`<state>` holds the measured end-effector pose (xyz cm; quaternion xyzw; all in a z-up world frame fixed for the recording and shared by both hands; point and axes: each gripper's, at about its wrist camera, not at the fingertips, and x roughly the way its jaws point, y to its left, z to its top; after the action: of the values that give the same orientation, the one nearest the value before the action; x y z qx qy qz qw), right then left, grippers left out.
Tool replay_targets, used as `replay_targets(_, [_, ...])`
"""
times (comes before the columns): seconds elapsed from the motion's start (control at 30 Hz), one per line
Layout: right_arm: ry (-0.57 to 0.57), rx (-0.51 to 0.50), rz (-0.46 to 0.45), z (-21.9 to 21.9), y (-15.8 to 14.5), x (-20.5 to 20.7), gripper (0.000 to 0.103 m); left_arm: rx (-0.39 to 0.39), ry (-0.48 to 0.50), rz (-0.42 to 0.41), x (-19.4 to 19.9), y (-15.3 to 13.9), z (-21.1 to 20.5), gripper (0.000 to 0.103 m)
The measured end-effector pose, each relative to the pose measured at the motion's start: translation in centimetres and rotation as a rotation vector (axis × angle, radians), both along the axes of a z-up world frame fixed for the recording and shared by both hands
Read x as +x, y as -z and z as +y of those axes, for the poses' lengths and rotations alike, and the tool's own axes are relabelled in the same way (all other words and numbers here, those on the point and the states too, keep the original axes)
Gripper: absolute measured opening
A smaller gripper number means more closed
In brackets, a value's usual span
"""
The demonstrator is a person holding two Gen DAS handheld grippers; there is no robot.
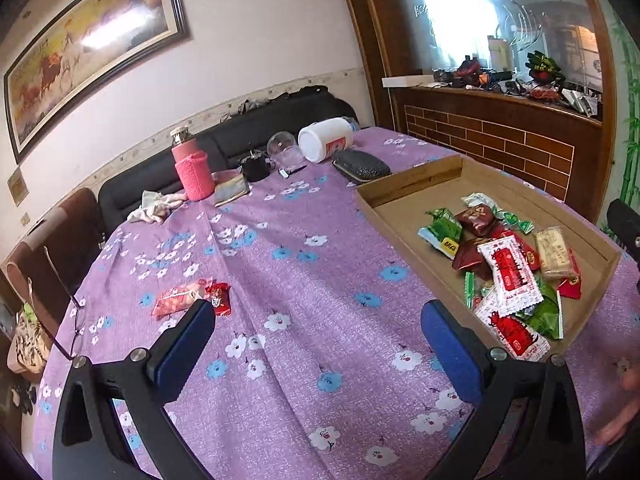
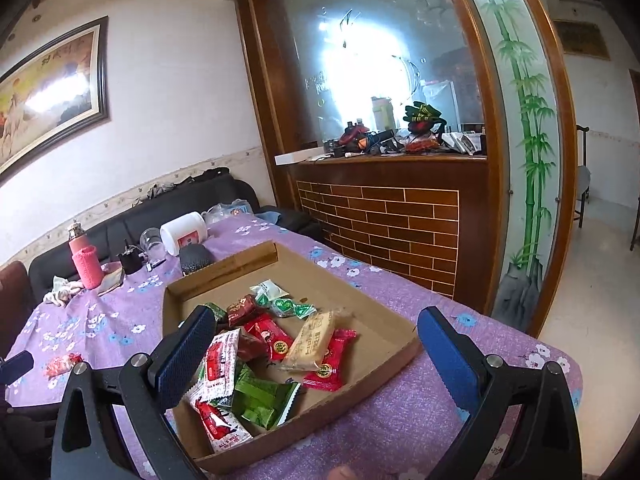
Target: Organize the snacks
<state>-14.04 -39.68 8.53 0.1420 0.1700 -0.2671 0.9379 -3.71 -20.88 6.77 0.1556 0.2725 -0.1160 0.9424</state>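
A shallow cardboard tray [image 1: 404,184] [image 2: 384,328] lies on the purple flowered tablecloth and holds several wrapped snacks [image 1: 508,268] [image 2: 272,344] in red, green, white and tan. Two loose snacks lie on the cloth to the left of the tray: a pink packet [image 1: 180,298] [image 2: 60,365] and a small red one [image 1: 219,298] touching it. My left gripper [image 1: 320,344] is open above bare cloth, the loose snacks just past its left finger. My right gripper [image 2: 316,356] is open over the near half of the tray, nothing between its fingers.
At the table's far end stand a pink sleeved bottle [image 1: 192,168], a black cup [image 1: 256,166], a clear glass [image 1: 284,148], a white jar on its side [image 1: 326,138] and a dark pouch [image 1: 362,165]. Eyeglasses [image 1: 66,304] lie at the left edge. A wooden counter [image 2: 400,216] stands behind.
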Motion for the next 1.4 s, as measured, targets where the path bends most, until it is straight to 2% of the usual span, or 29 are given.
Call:
replay_targets(0.43, [0.008, 0.01, 0.028, -0.2, 0.2, 0.4, 0.102, 0.04, 0.024, -0.003, -0.6, 0.5, -1.0, 0.102])
replay_targets(1.4, [-0.008, 0.015, 0.057, 0.2, 0.3, 1.1, 0.102, 0.018, 0.017, 0.03, 0.0, 0.6, -0.7, 0.102])
